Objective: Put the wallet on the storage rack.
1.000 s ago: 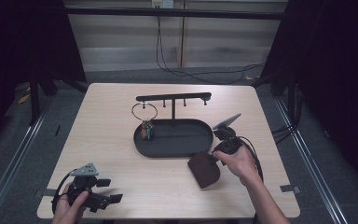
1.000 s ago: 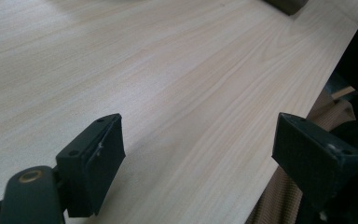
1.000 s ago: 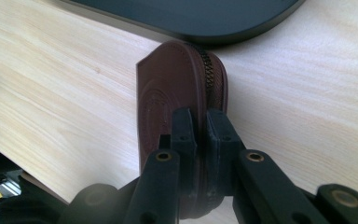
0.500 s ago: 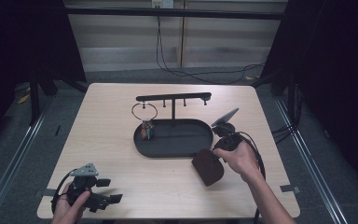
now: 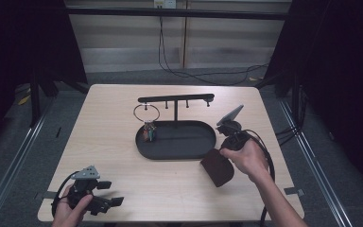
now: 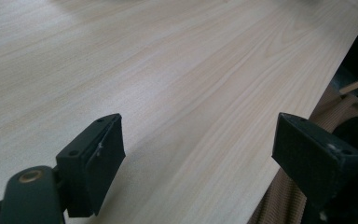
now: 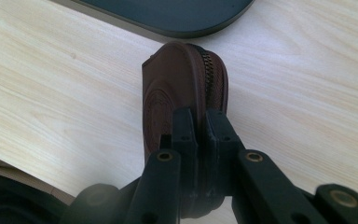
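**Brown pouch gripped at the bench's right, stand and tray waiting beyond**

Nearest, at the front left corner of the bench (image 5: 113, 142), the left tongs (image 5: 108, 202) rest low in the person's left hand (image 5: 68, 213). The left gripper view shows their two black jaws spread wide over bare wood at the bench edge, with nothing between them.

Farther in and to the right, the right tongs (image 7: 198, 135) are pinched tight on a brown zippered pouch (image 7: 177, 93). In the right gripper view the jaws clamp one end of it, the zip running along its upper edge. From the high view the pouch (image 5: 217, 166) hangs from the tongs in the right hand (image 5: 248, 158), tilted, with its lower end at or just above the wood; whether it touches cannot be told. It sits just in front of the right end of the black oval tray (image 5: 176, 139).

Beyond, a small colourful thing (image 5: 149, 132) with a wire ring (image 5: 146, 112) above it stands at the tray's left end, under the T-shaped stand (image 5: 176, 100) with pegs below its crossbar.

By my reading, the step in hand is picking up the pouch, the grip already made. The next move likely calls for carrying it clear of the tray's rim, toward the tray or the stand, and keeping the clamp firm so that the soft pouch does not swing or slip.
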A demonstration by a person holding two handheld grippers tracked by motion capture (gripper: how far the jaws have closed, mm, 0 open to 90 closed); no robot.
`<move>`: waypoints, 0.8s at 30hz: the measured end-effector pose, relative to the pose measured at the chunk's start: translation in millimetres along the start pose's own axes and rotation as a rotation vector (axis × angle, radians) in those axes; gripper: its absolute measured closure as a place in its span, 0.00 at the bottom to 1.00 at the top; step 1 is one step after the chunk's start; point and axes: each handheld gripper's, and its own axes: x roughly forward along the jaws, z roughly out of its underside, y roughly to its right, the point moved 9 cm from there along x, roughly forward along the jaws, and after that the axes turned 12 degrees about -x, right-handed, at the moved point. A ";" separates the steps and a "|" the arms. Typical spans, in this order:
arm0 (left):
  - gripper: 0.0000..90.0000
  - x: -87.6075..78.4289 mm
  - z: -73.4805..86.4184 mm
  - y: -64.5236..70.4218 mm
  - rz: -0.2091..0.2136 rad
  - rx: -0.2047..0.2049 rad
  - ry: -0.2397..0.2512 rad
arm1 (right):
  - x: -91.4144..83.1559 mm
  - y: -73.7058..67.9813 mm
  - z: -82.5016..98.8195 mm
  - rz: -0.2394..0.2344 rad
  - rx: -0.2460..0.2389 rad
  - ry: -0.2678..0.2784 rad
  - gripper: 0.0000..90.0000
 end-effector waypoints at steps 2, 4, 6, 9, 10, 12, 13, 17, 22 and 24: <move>0.18 0.1 0.1 0.3 0.001 0.004 -0.001 | -5.3 0.3 -1.6 0.003 0.008 0.009 0.93; 0.18 0.2 -0.1 0.9 0.007 0.006 0.004 | -11.6 1.5 -3.2 0.004 0.014 0.015 0.93; 0.18 -0.7 -0.7 0.4 0.000 0.013 0.010 | -16.7 2.9 -4.1 0.016 0.017 0.013 0.93; 0.18 -2.2 -2.1 0.1 0.003 0.008 0.024 | -22.5 3.0 -4.7 0.025 0.012 0.009 0.93; 0.18 -2.3 -2.4 0.0 0.004 0.006 0.028 | -23.9 3.0 -5.1 0.028 0.010 0.009 0.93; 0.18 -2.6 -2.9 -0.3 0.004 0.008 0.029 | -26.9 3.0 -6.2 0.031 0.007 0.008 0.93; 0.18 -2.6 -3.3 0.1 0.008 0.005 0.032 | -28.2 2.9 -7.4 0.028 0.010 0.012 0.92; 0.18 -2.8 -3.6 -1.1 0.011 -0.006 0.035 | -32.0 3.6 -11.9 0.029 0.007 0.012 0.93; 0.18 -2.2 -3.3 -1.8 0.005 -0.003 0.028 | -37.5 3.1 -20.4 0.036 0.002 0.019 0.93; 0.18 -1.3 -2.9 -2.2 0.002 -0.003 0.028 | -39.5 2.1 -23.8 0.037 0.000 0.023 0.92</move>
